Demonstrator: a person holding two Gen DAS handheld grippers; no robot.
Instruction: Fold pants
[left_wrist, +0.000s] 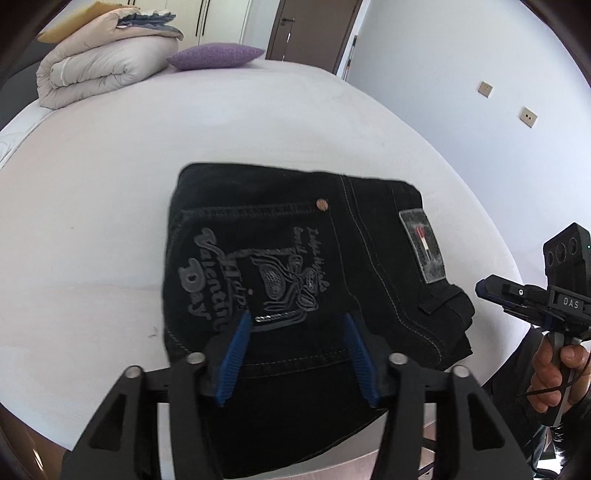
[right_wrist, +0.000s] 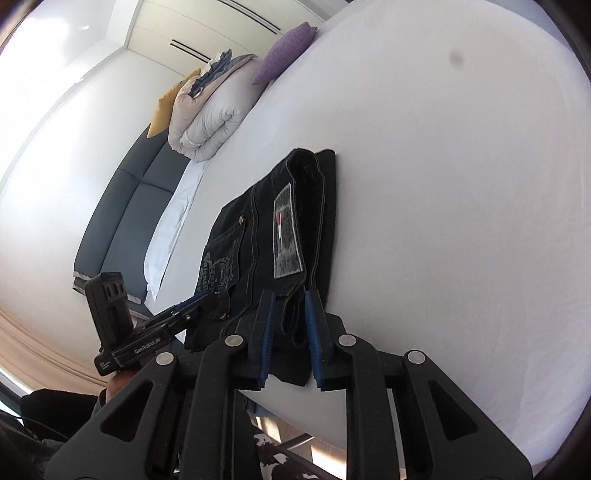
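Observation:
Black folded pants (left_wrist: 295, 240) lie on the white bed (left_wrist: 110, 184), back pocket print and grey waist label facing up. My left gripper (left_wrist: 297, 319) hovers over their near part, jaws wide open, nothing pinched between the blue pads (left_wrist: 236, 354). In the right wrist view the pants (right_wrist: 258, 229) stretch away from my right gripper (right_wrist: 290, 297), whose jaws stand narrowly parted at the near waistband edge; dark fabric shows in the gap but the pads do not press on it. From the left wrist view the right gripper (left_wrist: 480, 288) sits just off the pants' right edge, held by a hand (left_wrist: 550, 369).
A rolled beige duvet (left_wrist: 99, 62) and a purple pillow (left_wrist: 216, 55) rest at the far end of the bed. White sheet (right_wrist: 443, 184) spreads beyond the pants. The left gripper (right_wrist: 207, 301) reaches in from the left. A dark headboard (right_wrist: 129, 206) runs beside the bed.

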